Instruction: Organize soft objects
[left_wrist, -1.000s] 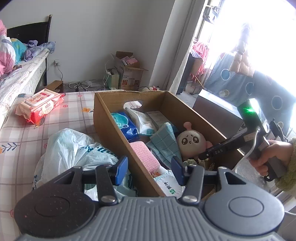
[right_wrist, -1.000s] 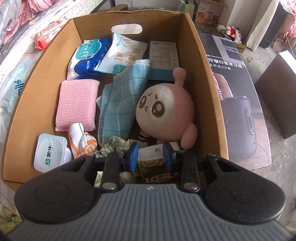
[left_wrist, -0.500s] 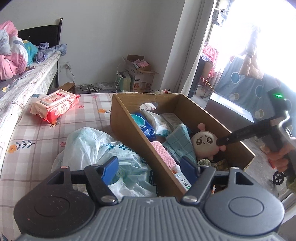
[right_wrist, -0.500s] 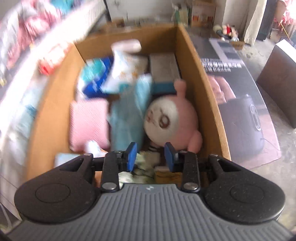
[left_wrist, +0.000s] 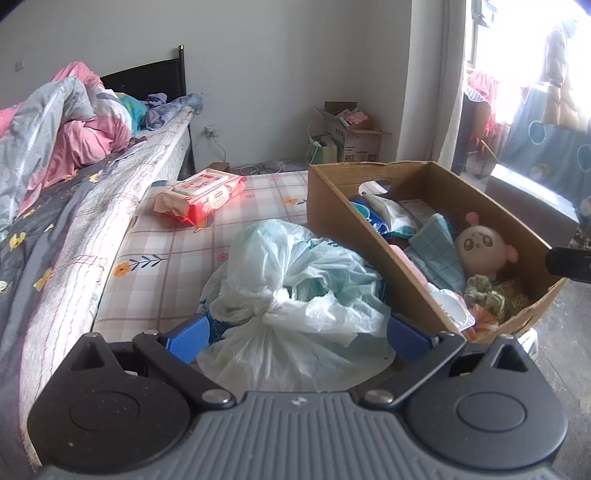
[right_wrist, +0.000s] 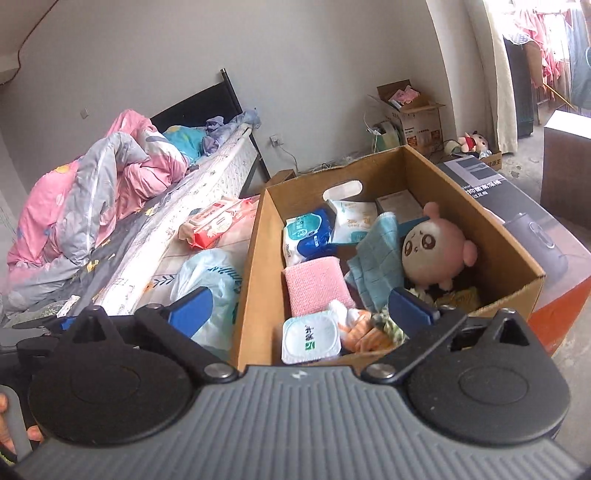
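Both sets of jaws have just been opening: left gripper (left_wrist: 297, 336) gapes around the knotted plastic bag (left_wrist: 295, 291) beside the cardboard box (right_wrist: 255, 258), unpinched; right gripper (right_wrist: 301, 308) is empty. Risk: thin film slipping or tearing.

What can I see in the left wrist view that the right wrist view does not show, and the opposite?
Only the left wrist view shows the knot of the plastic bag between the open left gripper.

Only the right wrist view shows the whole pink sponge, the small white tub and the printed carton beside the cardboard box.

Both show the pink plush toy, the wet wipes pack and the bed.
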